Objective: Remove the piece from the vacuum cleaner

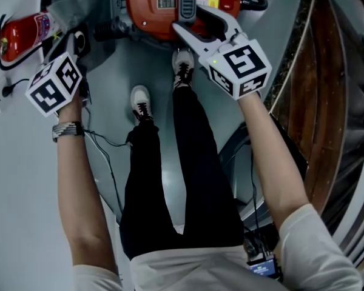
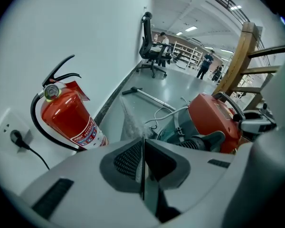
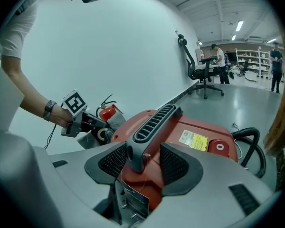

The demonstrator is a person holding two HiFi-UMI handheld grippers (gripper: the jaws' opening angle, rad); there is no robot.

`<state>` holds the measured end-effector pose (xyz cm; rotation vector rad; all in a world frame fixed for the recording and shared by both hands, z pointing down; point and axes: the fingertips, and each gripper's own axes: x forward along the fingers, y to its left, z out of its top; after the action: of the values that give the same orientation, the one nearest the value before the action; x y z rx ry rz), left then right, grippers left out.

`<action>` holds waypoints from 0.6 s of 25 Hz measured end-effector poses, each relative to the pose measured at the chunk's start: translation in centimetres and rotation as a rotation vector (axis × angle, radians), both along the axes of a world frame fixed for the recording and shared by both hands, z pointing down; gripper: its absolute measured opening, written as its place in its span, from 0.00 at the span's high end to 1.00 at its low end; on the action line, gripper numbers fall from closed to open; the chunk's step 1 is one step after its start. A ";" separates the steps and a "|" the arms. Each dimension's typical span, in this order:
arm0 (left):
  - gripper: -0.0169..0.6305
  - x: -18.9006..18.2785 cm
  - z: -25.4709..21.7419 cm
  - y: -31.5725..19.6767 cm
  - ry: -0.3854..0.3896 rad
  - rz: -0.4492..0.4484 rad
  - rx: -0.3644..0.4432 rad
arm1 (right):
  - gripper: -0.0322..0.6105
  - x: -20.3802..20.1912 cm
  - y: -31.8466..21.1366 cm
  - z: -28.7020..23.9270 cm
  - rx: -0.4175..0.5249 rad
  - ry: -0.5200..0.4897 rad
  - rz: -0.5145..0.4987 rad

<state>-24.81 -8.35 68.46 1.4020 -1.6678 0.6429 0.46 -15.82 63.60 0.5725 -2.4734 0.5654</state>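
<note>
**Handle Braced, Left Claw Closed Beside the Vacuum**

Nearest us, we held the right gripper (image 3: pixel 143 160) with its jaws standing apart on either side of the near end of the grey handle (image 3: pixel 154 122) on top of the red vacuum cleaner (image 3: pixel 194 127). One pad lay against the handle and the other showed a gap. We therefore judged this a steadying hold, not a clamp. Its likely purpose was to keep the machine from sliding on the floor (image 2: pixel 180 87) while its side was worked.

The left gripper (image 2: pixel 143 156) was fully closed, pad against pad. A translucent film (image 2: pixel 130 122) rose just beyond its tips. We could not tell whether the seam had caught it. This gripper sat off the side of the vacuum that faces the wall (image 2: pixel 85 32), where a dark ribbed fitting (image 2: pixel 204 141) projected from the body. We judged that fitting to be the likely piece to remove, and it was not yet off the machine.

The vacuum stood near the floor's edge along the wall. A fire extinguisher (image 2: pixel 69 118) stood at that same edge, against the wall and clear of the work. Farther on, a metal tube (image 2: pixel 149 96) lay on the floor, and an office chair (image 2: pixel 149 51) stood farthest away.
</note>
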 end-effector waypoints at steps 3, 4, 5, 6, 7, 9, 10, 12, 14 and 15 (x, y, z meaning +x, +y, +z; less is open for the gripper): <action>0.93 -0.3 -0.7 0.6 -0.019 0.034 0.009 | 0.58 -0.1 -0.1 0.1 -0.012 0.000 -0.001; 0.93 -0.3 -1.0 0.8 -0.027 0.042 0.013 | 0.58 -0.1 -0.1 0.1 -0.023 -0.001 0.000; 0.93 -0.3 -1.4 1.0 -0.032 0.052 0.019 | 0.58 0.0 0.0 0.1 -0.030 -0.002 0.001; 0.93 -0.2 -1.9 1.2 -0.036 0.063 0.026 | 0.58 0.0 0.0 0.0 -0.029 -0.001 -0.001; 0.93 -0.1 -2.5 1.4 -0.040 0.075 0.034 | 0.58 0.0 0.1 -0.1 -0.015 0.002 -0.006; 0.93 0.1 -3.9 1.9 -0.047 0.100 0.055 | 0.58 0.0 0.6 -0.6 0.028 0.002 -0.017; 0.93 0.2 -4.6 2.2 -0.049 0.112 0.069 | 0.58 0.0 1.0 -0.9 0.040 -0.003 -0.011; 0.93 0.4 -5.9 2.8 -0.056 0.138 0.095 | 0.58 0.4 1.6 -1.5 0.039 -0.016 0.034; 0.93 0.6 -7.1 3.3 -0.068 0.165 0.115 | 0.58 0.9 1.9 -2.1 0.043 -0.012 0.079; 0.93 0.7 -7.7 3.6 -0.071 0.174 0.123 | 0.58 1.1 2.1 -2.5 0.051 -0.008 0.089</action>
<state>-24.12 -4.79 60.80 1.6432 -1.6760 0.7048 1.53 -13.75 61.08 0.7047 -2.4860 0.5405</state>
